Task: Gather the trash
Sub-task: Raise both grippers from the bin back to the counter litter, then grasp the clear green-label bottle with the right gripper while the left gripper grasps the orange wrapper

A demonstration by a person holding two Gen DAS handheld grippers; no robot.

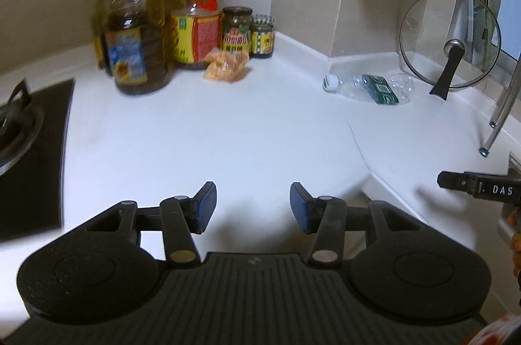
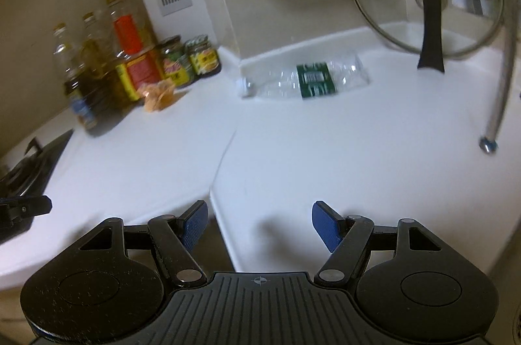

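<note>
A crushed clear plastic bottle (image 1: 368, 86) with a green label lies on its side on the white counter (image 1: 228, 133) near the back wall; it also shows in the right wrist view (image 2: 306, 79). A crumpled orange wrapper (image 1: 228, 65) lies in front of the jars, also in the right wrist view (image 2: 159, 96). My left gripper (image 1: 253, 206) is open and empty over the counter's front. My right gripper (image 2: 259, 223) is open and empty, well short of the bottle. The right gripper's tip shows at the left wrist view's right edge (image 1: 456, 182).
Several oil bottles (image 1: 136, 29) and two jars (image 1: 247, 31) stand at the back left. A gas hob (image 1: 29, 143) is at the left. A glass pot lid (image 1: 449, 42) leans on the back right wall. A metal faucet spout (image 2: 495, 104) hangs at the right.
</note>
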